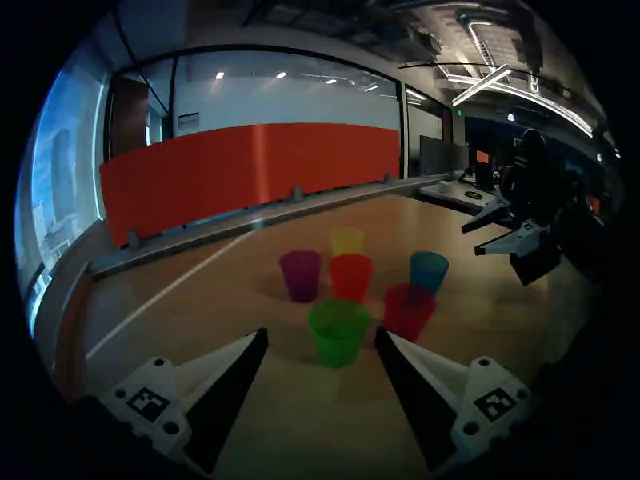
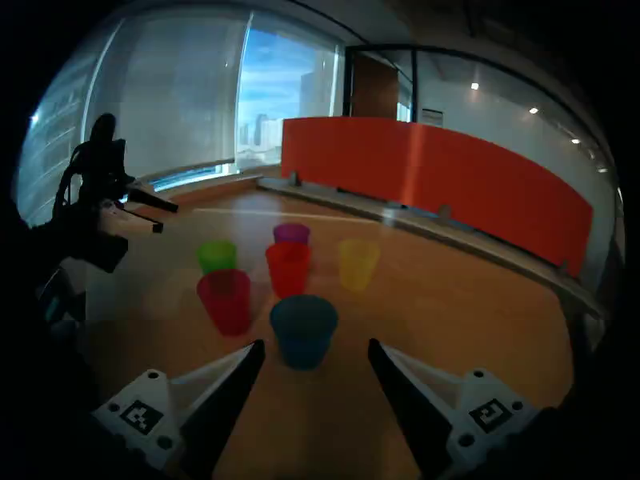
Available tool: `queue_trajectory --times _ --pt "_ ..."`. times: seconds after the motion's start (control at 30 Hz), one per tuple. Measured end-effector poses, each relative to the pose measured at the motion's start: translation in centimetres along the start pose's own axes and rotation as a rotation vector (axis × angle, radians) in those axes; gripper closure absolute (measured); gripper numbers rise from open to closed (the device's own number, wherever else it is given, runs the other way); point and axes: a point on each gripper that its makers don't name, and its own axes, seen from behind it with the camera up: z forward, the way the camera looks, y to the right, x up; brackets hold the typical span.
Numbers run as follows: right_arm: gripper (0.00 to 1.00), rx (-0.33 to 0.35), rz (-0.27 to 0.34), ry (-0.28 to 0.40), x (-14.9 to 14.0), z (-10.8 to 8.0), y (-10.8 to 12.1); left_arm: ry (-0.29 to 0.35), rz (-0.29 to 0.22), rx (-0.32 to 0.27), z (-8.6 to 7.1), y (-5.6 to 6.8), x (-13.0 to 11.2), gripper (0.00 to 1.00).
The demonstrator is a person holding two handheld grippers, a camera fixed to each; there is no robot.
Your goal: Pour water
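Several translucent plastic cups stand upright in a cluster on the wooden table (image 1: 496, 320). In the left gripper view my left gripper (image 1: 320, 338) is open, and a green cup (image 1: 338, 331) stands just ahead of its fingertips. Behind it are a red cup (image 1: 409, 310), an orange cup (image 1: 350, 277), a purple cup (image 1: 301, 274), a teal cup (image 1: 428, 270) and a yellow cup (image 1: 347, 241). In the right gripper view my right gripper (image 2: 315, 346) is open with the teal cup (image 2: 303, 330) right in front. Neither gripper touches a cup. I cannot tell whether any cup holds water.
A long orange partition (image 1: 248, 176) runs along the table's far side behind a metal rail. Large windows (image 2: 280, 104) lie beyond. The right gripper (image 1: 512, 236) hovers open at the table's right in the left gripper view. The left gripper (image 2: 144, 204) shows at the left of the right gripper view.
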Motion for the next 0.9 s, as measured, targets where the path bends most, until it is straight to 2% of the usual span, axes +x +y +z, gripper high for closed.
queue_trajectory --times 0.27,0.37,0.47,0.57,0.67,0.77,0.9 --pt "0.0 -0.188 0.053 0.197 4.4 -2.4 3.6 0.17 -0.043 0.193 -2.7 -3.7 3.6 0.0" --pt "0.0 -0.263 0.054 0.242 5.1 -3.4 4.9 0.228 -0.058 0.263 -4.0 -4.9 4.8 0.0" --pt "0.0 -0.33 0.055 0.267 5.2 -4.1 6.1 0.277 -0.049 0.319 -4.9 -5.5 5.9 0.01" --pt "0.0 -0.386 0.065 0.284 5.3 -4.5 7.1 0.298 -0.034 0.367 -5.1 -5.8 6.3 0.0" --pt "0.0 -0.429 0.081 0.3 5.2 -4.7 7.9 0.305 -0.034 0.388 -4.8 -5.5 6.3 0.0" --pt "0.0 -0.471 0.096 0.312 5.2 -5.0 8.6 0.314 -0.055 0.407 -4.5 -5.5 6.0 0.0" --pt "0.0 -0.522 0.103 0.336 5.4 -5.5 9.6 0.32 -0.098 0.476 -4.7 -6.7 5.3 0.0"
